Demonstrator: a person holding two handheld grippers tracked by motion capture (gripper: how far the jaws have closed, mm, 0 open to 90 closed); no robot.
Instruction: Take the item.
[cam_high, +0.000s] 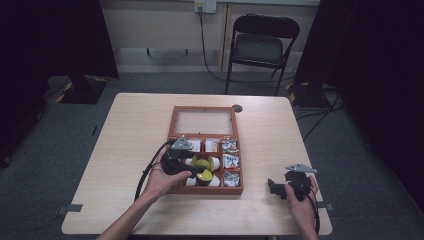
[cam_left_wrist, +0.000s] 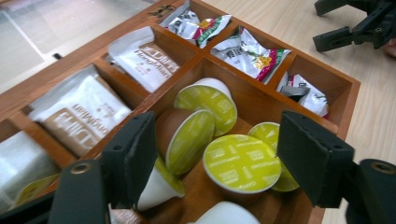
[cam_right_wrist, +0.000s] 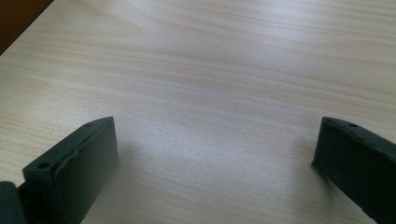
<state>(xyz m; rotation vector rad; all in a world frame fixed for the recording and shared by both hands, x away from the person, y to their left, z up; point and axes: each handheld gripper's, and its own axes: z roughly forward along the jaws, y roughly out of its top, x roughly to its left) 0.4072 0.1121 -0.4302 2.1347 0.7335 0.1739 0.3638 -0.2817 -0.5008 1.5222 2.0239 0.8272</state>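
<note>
Pale wood table: centre-frame compartmented wooden box holds green-lidded capsules and sachets; left gripper jaws apart around capsules, right gripper jaws apart

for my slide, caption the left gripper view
Left gripper poised open over yellow-lidded capsules in a wooden box.

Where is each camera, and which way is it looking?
High view: sits above the table, looking forward and down at the wooden box; both forearms and hands show.
Left gripper view: rides the left gripper, looking into the box at the yellow-lidded capsules; its black jaws show.
Right gripper view: rides the right gripper, facing bare tabletop; its jaws show, standing open.
Shared: high and left gripper views both show the box and the right gripper.
</note>
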